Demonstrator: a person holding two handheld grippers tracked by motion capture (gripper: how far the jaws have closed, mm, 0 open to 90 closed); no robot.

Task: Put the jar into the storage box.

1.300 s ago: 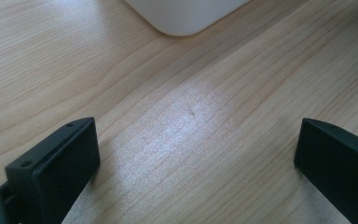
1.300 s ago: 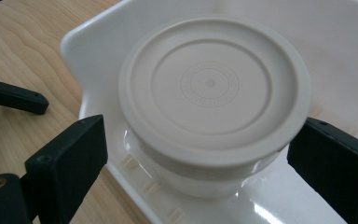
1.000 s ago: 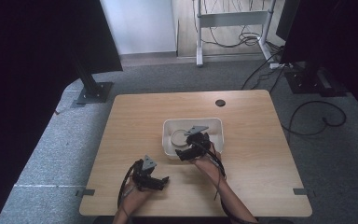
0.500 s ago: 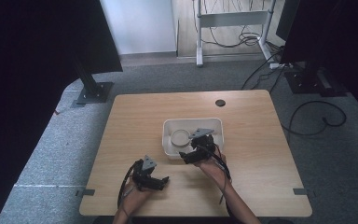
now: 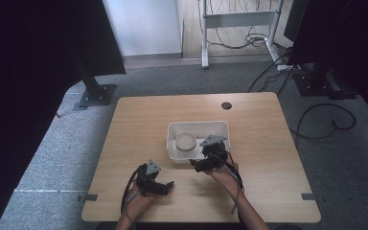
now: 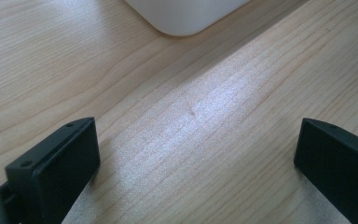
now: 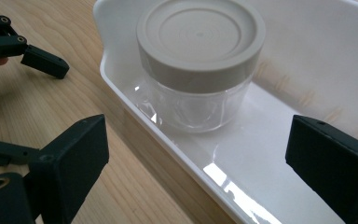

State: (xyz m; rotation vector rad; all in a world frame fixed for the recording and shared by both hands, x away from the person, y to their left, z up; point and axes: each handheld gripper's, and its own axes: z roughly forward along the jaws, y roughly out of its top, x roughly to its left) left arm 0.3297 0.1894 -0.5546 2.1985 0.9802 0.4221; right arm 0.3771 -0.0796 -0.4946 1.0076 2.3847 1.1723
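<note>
High view looked down on a wooden table [image 5: 139,124] with a white tray [image 5: 223,127] sitting just right of the frame's centre, and inside its left half stood a small clear jar [image 5: 186,142] with a beige lid. The person's forearms came in from the bottom edge. The right gripper [image 5: 200,164] sat at the tray's lower rim, tilted in toward the jar, while the left gripper [image 5: 165,186] lay lower and further left on bare wood, well apart from the tray.

Right gripper view made the intent plainer, to my eye. Its jaws stood wide apart and empty, one over the wood at lower left, the other over the tray floor at lower right, with the jar [image 7: 200,60] between and beyond them in the upper middle. The jar stood upright, lid on, near the tray's [image 7: 135,116] near wall. I judged that the gripper was held at that slant to clear the rim and close round the jar's body.

Left gripper view showed its own jaws spread and holding nothing, wood grain between them and a corner of the tray [image 6: 186,16] at the top. It seemed parked there, out of the way, perhaps ready to steady the tray.
</note>
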